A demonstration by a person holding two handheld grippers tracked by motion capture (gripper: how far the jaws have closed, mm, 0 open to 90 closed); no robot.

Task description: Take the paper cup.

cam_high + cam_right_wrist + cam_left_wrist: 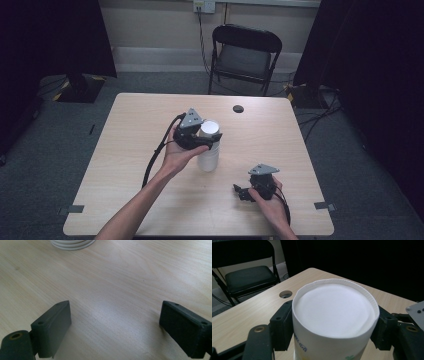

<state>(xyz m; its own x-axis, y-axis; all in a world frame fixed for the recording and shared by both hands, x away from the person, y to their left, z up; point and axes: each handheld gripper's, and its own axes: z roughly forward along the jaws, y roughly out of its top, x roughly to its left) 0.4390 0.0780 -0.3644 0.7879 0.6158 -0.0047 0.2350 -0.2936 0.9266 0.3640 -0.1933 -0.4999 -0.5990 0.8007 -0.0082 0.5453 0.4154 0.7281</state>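
On the pale woodgrain table point(150, 130), the left hand-held gripper point(204, 141) pinches stacked paper cups point(208, 150); the right point(243, 192) gapes.

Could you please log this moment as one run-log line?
left gripper: shut on top cup of stack | right gripper: open, empty, low over table

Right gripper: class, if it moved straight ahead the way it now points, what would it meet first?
Probably the white cup stack: bare table lies between the open right gripper and the stack's base, though depth is unclear.
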